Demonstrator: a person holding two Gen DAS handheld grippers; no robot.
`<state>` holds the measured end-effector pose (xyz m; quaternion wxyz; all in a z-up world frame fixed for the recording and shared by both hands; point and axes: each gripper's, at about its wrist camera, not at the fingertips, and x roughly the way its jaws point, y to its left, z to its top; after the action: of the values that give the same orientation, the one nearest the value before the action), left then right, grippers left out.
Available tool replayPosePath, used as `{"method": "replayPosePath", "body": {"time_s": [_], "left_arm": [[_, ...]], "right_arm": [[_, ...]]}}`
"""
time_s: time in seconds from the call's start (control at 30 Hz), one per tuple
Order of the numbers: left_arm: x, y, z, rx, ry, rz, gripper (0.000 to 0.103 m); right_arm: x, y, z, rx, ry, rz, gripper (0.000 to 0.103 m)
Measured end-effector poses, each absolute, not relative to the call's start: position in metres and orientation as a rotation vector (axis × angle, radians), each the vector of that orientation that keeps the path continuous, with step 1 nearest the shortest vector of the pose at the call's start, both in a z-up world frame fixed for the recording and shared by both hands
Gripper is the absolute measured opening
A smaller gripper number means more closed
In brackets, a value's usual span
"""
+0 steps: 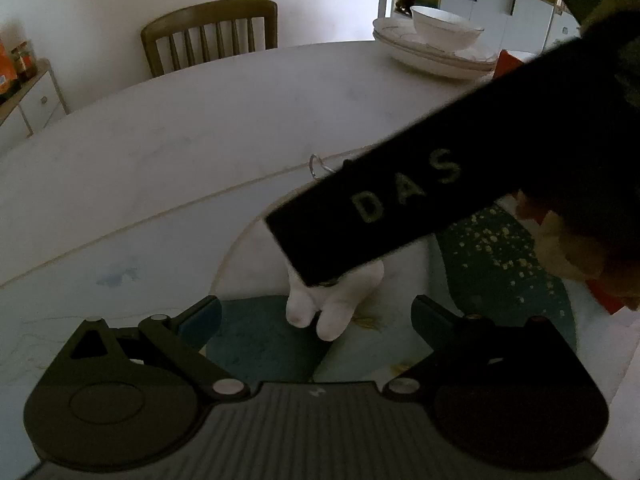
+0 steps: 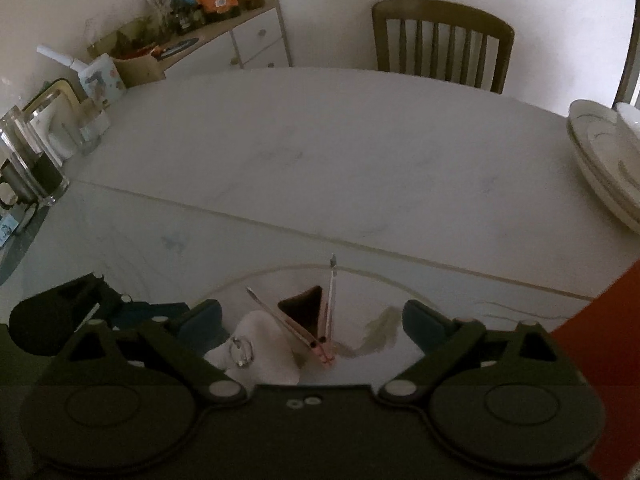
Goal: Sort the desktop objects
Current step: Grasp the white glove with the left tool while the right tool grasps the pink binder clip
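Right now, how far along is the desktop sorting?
Nothing looks sorted yet. Both grippers, left and right, have open jaws and hold nothing. Still lying loose under them: the white plush toy, its key ring and the pink compass. No sorting container is visible.

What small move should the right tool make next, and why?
Probably ease down and forward, then close on the compass. The right tool is open with its fingers either side of the compass, which lies splayed beside a white toy with a ring. The left tool is open too, holding nothing, just short of the toy.
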<state>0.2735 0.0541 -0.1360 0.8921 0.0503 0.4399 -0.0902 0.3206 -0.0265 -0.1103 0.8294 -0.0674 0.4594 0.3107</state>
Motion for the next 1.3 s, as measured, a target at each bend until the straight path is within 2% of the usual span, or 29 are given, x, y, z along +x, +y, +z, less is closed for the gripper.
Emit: {"method": "replayPosePath", "body": {"time_s": [0.27, 0.43, 0.53, 0.73, 1.0, 1.1, 1.3], "left_arm": [[0.273, 0.052, -0.14, 0.113, 0.899, -0.185, 0.101], [0.271, 0.05, -0.138, 0.123, 0.88, -0.182, 0.101], [0.27, 0.047, -0.137, 0.139, 0.869, -0.179, 0.1], [0.27, 0.042, -0.134, 0.151, 0.851, -0.198, 0.082], [0.275, 0.037, -0.13, 0.165, 0.847, -0.247, 0.058], [0.275, 0.037, -0.13, 0.172, 0.848, -0.26, 0.051], [0.276, 0.039, -0.13, 0.17, 0.866, -0.257, 0.049]], "right_arm": [[0.33, -0.023, -0.124, -0.118, 1.01, 0.644, 0.088], [0.333, -0.022, -0.128, -0.122, 1.02, 0.658, 0.077], [0.336, -0.023, -0.129, -0.113, 1.022, 0.654, 0.076], [0.338, -0.026, -0.128, -0.104, 1.018, 0.64, 0.062], [0.334, -0.029, -0.128, -0.135, 1.006, 0.625, 0.048], [0.334, -0.029, -0.127, -0.138, 1.005, 0.622, 0.044], [0.331, -0.033, -0.126, -0.134, 1.009, 0.612, 0.042]]}}
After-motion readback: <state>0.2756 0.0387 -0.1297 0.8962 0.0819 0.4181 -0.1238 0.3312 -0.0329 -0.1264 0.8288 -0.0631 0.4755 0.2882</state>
